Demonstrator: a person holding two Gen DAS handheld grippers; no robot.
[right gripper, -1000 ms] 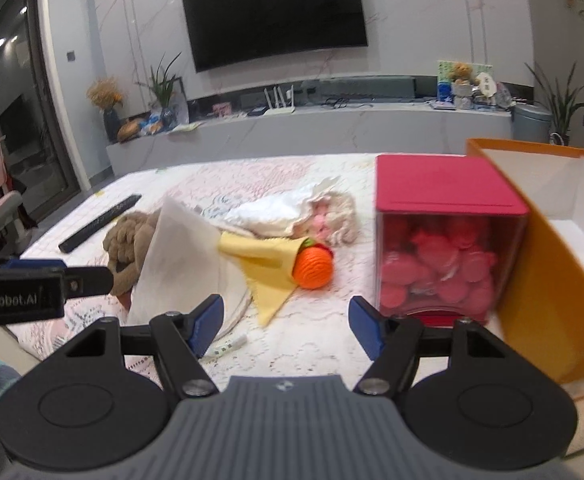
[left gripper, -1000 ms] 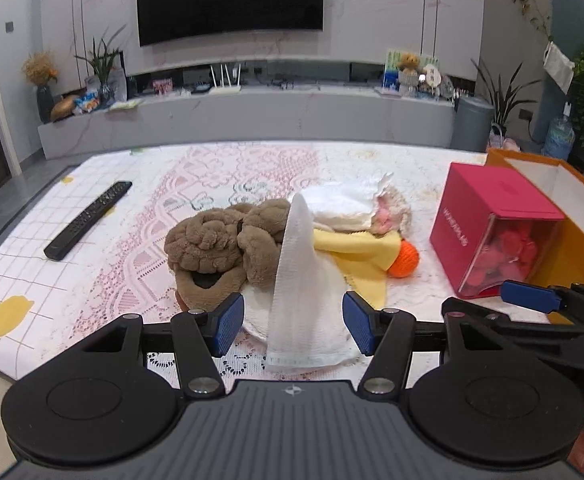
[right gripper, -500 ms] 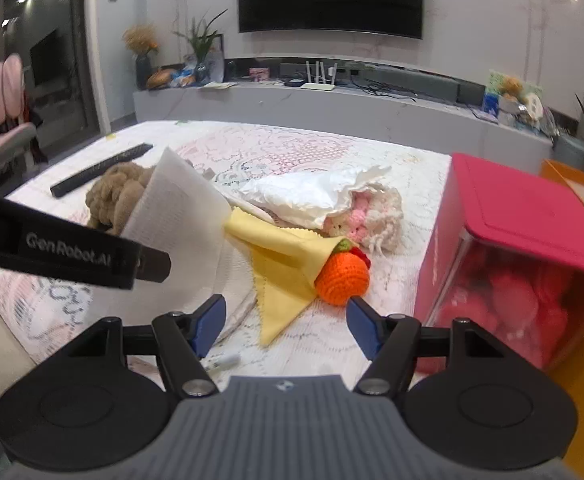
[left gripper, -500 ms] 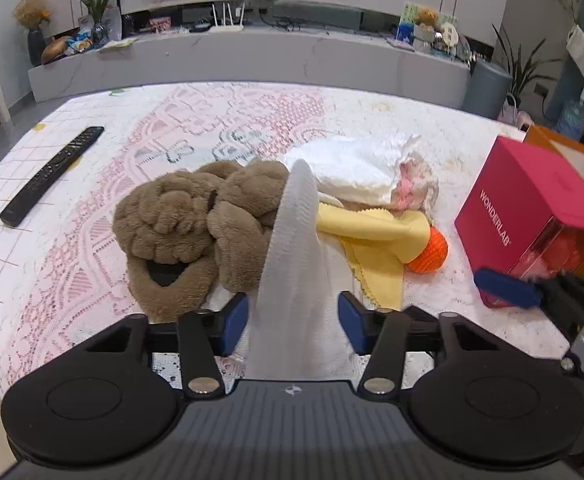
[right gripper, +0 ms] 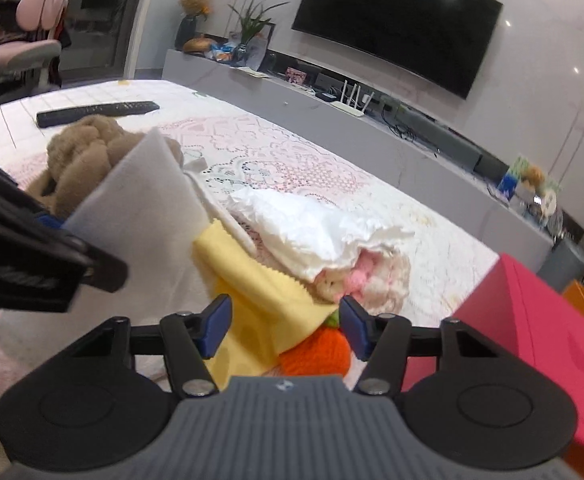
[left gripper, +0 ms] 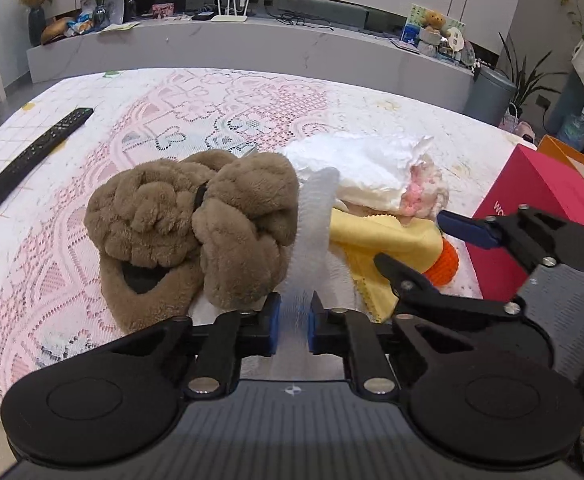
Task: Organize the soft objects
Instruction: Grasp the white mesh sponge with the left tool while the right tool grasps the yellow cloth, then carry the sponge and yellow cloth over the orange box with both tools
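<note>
In the left wrist view my left gripper (left gripper: 292, 328) has its jaws closing, and the blue pads press on the upright fold of a white cloth (left gripper: 312, 232). Brown plush slippers (left gripper: 195, 224) lie just left of it. A yellow cloth (left gripper: 380, 236), an orange crochet ball (left gripper: 446, 266), crumpled white tissue (left gripper: 364, 164) and a pink-white knit piece (left gripper: 424, 192) lie to the right. My right gripper (right gripper: 283, 324) hovers over the yellow cloth (right gripper: 251, 276) and orange ball (right gripper: 316, 354). Its jaws are closing, and the pads do not touch the cloth between them.
A red box (left gripper: 540, 200) with a clear front stands at the right, with an open orange box (left gripper: 572, 156) behind it. A black remote (left gripper: 35, 156) lies at the far left on the lace tablecloth (left gripper: 211, 120). A low TV shelf runs along the back wall.
The left jaws have come together on the white cloth and the gripper has dipped closer. The right gripper has rolled, moved in over the yellow cloth and narrowed its jaws.
</note>
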